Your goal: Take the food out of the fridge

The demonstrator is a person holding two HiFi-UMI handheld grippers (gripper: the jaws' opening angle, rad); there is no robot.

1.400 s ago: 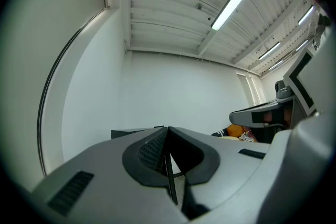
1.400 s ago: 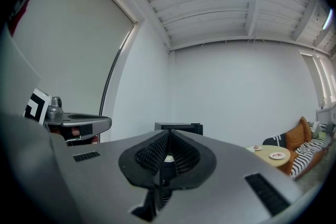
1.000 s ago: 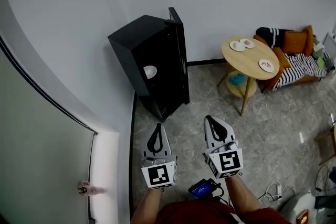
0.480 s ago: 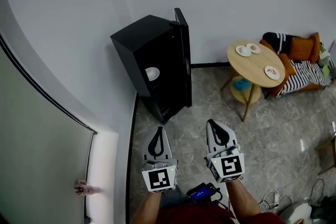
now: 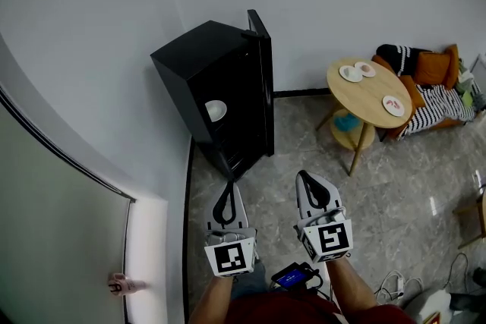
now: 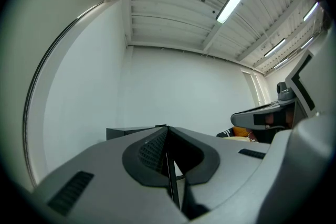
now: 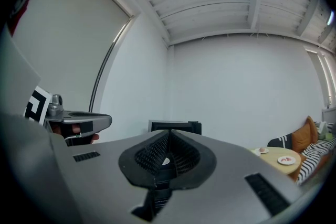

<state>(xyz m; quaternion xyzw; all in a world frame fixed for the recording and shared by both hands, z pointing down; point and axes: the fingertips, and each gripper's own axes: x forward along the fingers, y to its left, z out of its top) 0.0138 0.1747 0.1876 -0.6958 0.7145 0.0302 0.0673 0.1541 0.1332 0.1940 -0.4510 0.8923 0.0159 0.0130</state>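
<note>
A small black fridge [image 5: 216, 95] stands against the white wall with its door [image 5: 262, 83] swung open. Inside on a shelf sits a white bowl [image 5: 216, 111]. My left gripper [image 5: 226, 191] and right gripper [image 5: 311, 183] are held side by side above the floor, a short way in front of the fridge, both shut and empty. In the right gripper view the fridge [image 7: 173, 126] shows straight ahead past the closed jaws. The left gripper view shows the fridge's top [image 6: 131, 131] just over the closed jaws.
A round wooden table [image 5: 367, 92] with three small plates of food stands to the right. Behind it is a sofa with orange and striped cushions [image 5: 429, 80]. A curved white wall [image 5: 91, 125] runs along the left. Cables [image 5: 395, 281] lie on the tiled floor.
Both grippers have moved forward toward the fridge, which now sits nearer to their tips. Both stay shut.
</note>
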